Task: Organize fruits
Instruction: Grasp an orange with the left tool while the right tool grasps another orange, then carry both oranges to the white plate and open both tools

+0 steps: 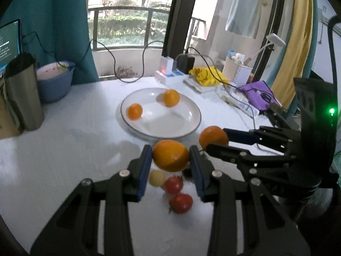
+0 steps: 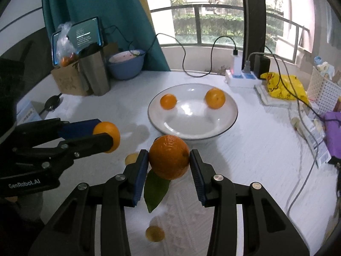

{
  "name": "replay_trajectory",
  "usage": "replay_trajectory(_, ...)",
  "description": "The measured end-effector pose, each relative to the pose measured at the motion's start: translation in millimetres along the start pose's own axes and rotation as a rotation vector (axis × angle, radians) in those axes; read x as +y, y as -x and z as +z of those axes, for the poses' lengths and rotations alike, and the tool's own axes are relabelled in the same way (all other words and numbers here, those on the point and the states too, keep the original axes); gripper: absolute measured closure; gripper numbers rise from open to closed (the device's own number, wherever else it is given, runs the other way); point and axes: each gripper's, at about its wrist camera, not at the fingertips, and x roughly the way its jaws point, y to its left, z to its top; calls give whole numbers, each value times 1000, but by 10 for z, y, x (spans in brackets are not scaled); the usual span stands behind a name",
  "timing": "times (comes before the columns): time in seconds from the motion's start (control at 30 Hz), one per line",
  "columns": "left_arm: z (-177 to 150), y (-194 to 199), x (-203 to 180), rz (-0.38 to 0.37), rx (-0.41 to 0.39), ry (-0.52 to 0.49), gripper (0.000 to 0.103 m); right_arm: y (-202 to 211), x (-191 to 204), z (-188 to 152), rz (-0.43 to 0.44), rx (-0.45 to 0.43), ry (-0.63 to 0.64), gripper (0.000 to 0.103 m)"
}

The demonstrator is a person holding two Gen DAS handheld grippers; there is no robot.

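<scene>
Oranges were the matter in hand: we held one orange (image 1: pixel 171 155) clamped between the blue pads of the left tool (image 1: pixel 170 166), and a second orange (image 2: pixel 169 157) pinched the same way in the right tool (image 2: pixel 169 168), a green leaf (image 2: pixel 155 188) hanging under it. Both tools were closed only as far as the fruit allowed, pads pressing on opposite sides of each. Both fruits hung above the tabletop (image 1: pixel 74 149), just short of the white plate (image 1: pixel 187 125), where two more oranges (image 1: pixel 134 111) already lay well apart. Below the left tool sat two small red tomatoes (image 1: pixel 181 203) and a pale yellow fruit (image 1: pixel 157 178).

We judged the oranges firm but light, round and with a dimpled skin that could roll or slip under a shallow pinch. Gripping across the widest part looked soundest. Squeezing harder risked bruising; setting them down gently would keep them from rolling on the smooth plate.
</scene>
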Motion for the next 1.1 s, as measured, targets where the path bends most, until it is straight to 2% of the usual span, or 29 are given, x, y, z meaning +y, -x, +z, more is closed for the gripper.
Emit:
replay_trajectory(0.27,208,-225,10,13,-10,-20,66,-46,-232,181,-6,-23,-14,61)
replay_trajectory(0.57,407,-523,52,24,-17,-37,66,-285,-442,374,-10,-14,-16,61)
replay_trajectory(1.1,511,-1067,225,54,23,-36,66,-824,-696,540,-27,28,-36,61)
